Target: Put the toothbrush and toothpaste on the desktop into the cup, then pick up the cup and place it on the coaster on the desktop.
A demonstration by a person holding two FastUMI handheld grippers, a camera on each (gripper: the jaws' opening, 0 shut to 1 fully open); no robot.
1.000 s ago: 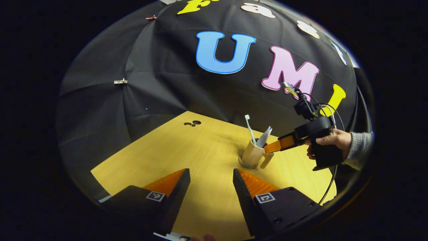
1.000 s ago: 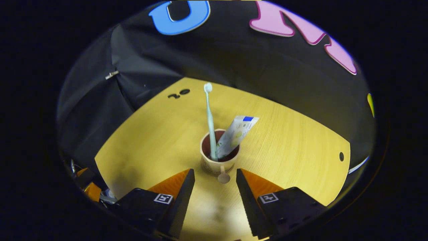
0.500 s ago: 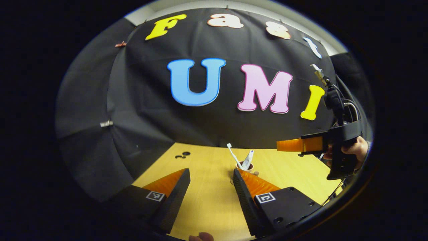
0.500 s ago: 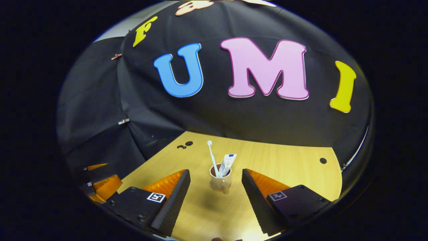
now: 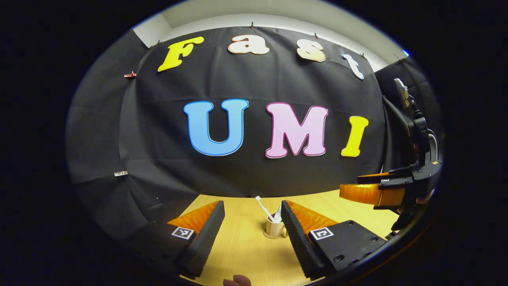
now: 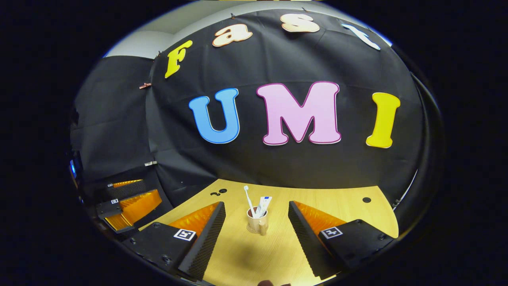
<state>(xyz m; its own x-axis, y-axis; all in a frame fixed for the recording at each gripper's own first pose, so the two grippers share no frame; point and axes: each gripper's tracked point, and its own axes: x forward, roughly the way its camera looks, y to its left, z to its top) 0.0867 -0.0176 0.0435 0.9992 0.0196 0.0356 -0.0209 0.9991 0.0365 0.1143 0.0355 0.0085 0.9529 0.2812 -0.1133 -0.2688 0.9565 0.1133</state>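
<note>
A beige cup (image 5: 274,228) with a handle stands upright on the wooden desktop (image 5: 246,254), on a thin round coaster (image 5: 268,236) that shows under its base. A white toothbrush (image 5: 262,204) and a toothpaste tube (image 5: 278,217) lean inside it. My left gripper (image 5: 252,202) is open, well back from the cup. The right gripper view has the cup (image 6: 257,225), the toothbrush (image 6: 248,198) and the toothpaste (image 6: 263,205) straight ahead. My right gripper (image 6: 256,204) is open and holds nothing. The right gripper (image 5: 373,193) hangs at the far right of the left gripper view.
The left gripper (image 6: 127,203) shows at the left edge of the right gripper view. Small dark holes (image 6: 218,192) mark the far left of the desktop, and one hole (image 6: 366,200) lies at its far right. The black cloth wall (image 5: 246,171) closes off the back edge.
Both grippers have drawn back and risen away from the cup, which now looks smaller and farther. The right gripper left the cup's handle. Cup, toothbrush and toothpaste stayed put.
</note>
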